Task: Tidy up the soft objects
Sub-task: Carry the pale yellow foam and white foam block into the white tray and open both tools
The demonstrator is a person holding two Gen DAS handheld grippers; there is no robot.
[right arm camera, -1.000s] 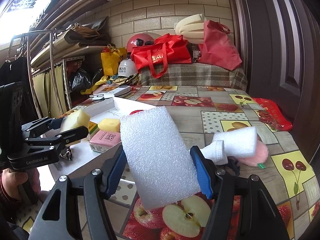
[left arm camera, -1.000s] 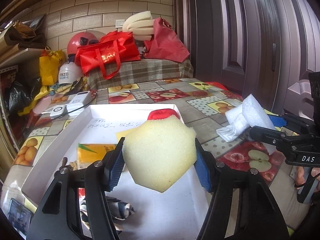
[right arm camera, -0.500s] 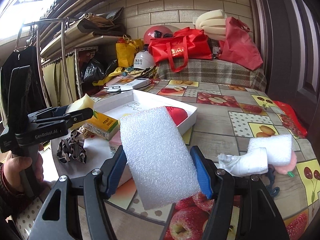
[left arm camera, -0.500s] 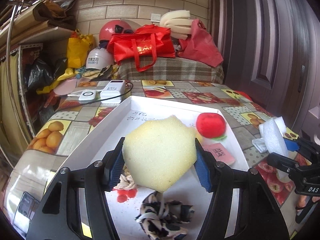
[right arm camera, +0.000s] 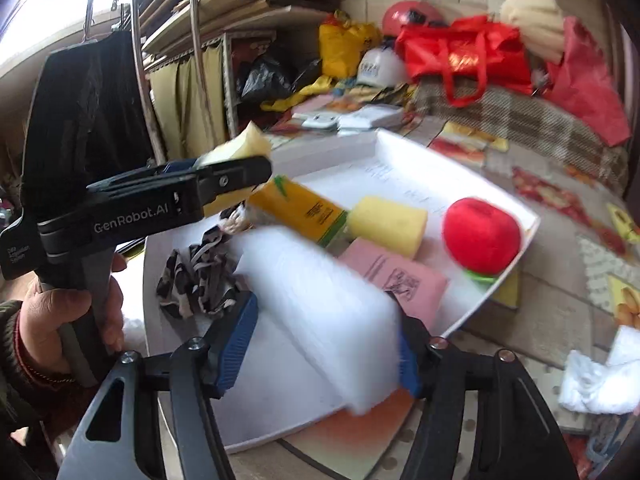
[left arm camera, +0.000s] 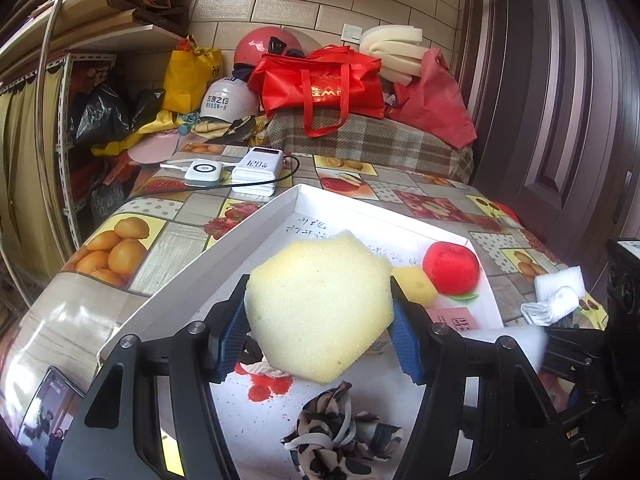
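Note:
My left gripper point(left arm camera: 318, 330) is shut on a pale yellow hexagonal sponge point(left arm camera: 320, 304) and holds it above the white tray point(left arm camera: 256, 240). It also shows in the right wrist view point(right arm camera: 236, 168). My right gripper point(right arm camera: 326, 344) is shut on a white foam block point(right arm camera: 320, 304) over the tray's near edge point(right arm camera: 256, 440). In the tray lie a red plush apple point(right arm camera: 482, 236), a yellow sponge point(right arm camera: 386, 226), a pink packet point(right arm camera: 394, 280), a yellow box point(right arm camera: 300, 204) and a black-and-white fabric piece point(right arm camera: 196, 276).
A white rolled cloth point(right arm camera: 596, 380) lies on the fruit-print tablecloth point(left arm camera: 160, 232) right of the tray. Two white power banks point(left arm camera: 256, 170) with cables sit beyond the tray. Red bags point(left arm camera: 320, 84) and helmets point(left arm camera: 230, 102) crowd the back. A phone point(left arm camera: 52, 408) lies front left.
Both grippers have swung left over the tray. The right gripper with the foam block has moved from above the tablecloth to over the tray's near edge.

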